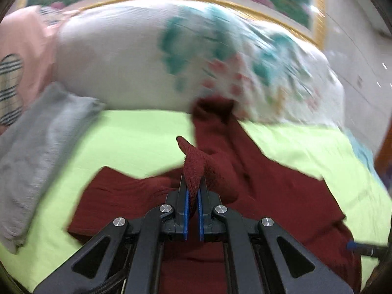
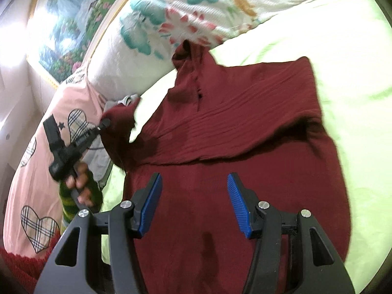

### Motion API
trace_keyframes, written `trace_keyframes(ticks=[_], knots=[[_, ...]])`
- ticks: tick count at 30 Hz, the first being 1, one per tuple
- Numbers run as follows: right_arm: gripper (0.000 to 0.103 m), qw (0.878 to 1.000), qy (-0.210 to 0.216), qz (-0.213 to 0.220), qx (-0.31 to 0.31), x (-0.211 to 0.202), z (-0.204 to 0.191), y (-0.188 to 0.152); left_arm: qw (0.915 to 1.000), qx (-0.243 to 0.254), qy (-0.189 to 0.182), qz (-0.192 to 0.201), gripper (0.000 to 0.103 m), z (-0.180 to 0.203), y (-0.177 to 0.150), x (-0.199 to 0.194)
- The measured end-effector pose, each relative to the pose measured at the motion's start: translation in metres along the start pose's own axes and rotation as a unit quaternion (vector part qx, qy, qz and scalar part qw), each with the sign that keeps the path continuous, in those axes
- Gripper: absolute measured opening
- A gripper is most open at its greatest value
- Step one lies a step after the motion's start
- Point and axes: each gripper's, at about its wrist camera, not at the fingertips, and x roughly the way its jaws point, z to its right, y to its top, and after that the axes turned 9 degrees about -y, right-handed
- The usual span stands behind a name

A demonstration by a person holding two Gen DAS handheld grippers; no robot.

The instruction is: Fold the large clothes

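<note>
A dark red knitted sweater [image 2: 220,132] lies spread on a lime-green bed sheet [image 2: 343,73], one sleeve folded across its chest. My left gripper [image 1: 192,183] is shut on a bunched sleeve end of the sweater [image 1: 193,164], lifted off the sheet. In the right wrist view that same left gripper [image 2: 106,122] shows at the left, held by a hand [image 2: 80,178] in a green striped sleeve, with red cloth at its tip. My right gripper [image 2: 193,183] hovers open above the sweater's lower body, nothing between its blue pads [image 2: 238,203].
A white quilt with teal and red flowers [image 1: 171,56] is bunched at the head of the bed. A pink pillow with plaid hearts [image 2: 34,196] and a grey folded cloth [image 1: 36,152] lie at the left. A framed landscape picture [image 2: 66,24] hangs behind.
</note>
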Motion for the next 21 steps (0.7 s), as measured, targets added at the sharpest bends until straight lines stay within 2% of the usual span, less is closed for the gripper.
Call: trace_keyframes(ticks=[3, 6, 8, 9, 11, 13, 14, 18, 21], knots=[[0.056, 1.0, -0.008, 0.007, 0.019, -0.001, 0.011, 0.003, 0.9974, 0.065, -0.014, -0.028, 0.004, 0.06, -0.023, 0.026], [0.056, 0.999, -0.016, 0.019, 0.028, 0.002, 0.016, 0.011, 0.9898, 0.124, -0.013, -0.068, 0.007, 0.102, -0.051, 0.054], [0.056, 0.999, -0.02, 0.025, 0.032, 0.004, 0.019, 0.018, 0.9859, 0.139, -0.019, -0.092, 0.016, 0.11, -0.064, 0.066], [0.056, 0.999, -0.021, 0.027, 0.033, 0.006, 0.02, 0.022, 0.9839, 0.142, -0.02, -0.107, 0.024, 0.113, -0.071, 0.07], [0.056, 0.999, -0.029, 0.026, 0.031, 0.012, 0.018, 0.03, 0.9839, 0.134, -0.028, -0.115, 0.03, 0.108, -0.078, 0.063], [0.056, 0.999, -0.032, 0.023, 0.025, 0.02, 0.013, 0.038, 0.9854, 0.125, -0.026, -0.113, 0.052, 0.098, -0.081, 0.053], [0.056, 0.999, -0.031, 0.021, 0.023, 0.025, 0.011, 0.041, 0.9866, 0.122, -0.019, -0.107, 0.055, 0.094, -0.081, 0.046], [0.056, 0.999, -0.039, 0.004, 0.021, 0.056, -0.001, 0.051, 0.9928, 0.075, 0.013, -0.093, 0.056, 0.05, -0.082, 0.007], [0.056, 0.999, -0.029, -0.013, 0.032, 0.075, -0.006, 0.054, 0.9947, 0.025, 0.069, -0.073, 0.058, 0.004, -0.086, -0.028]])
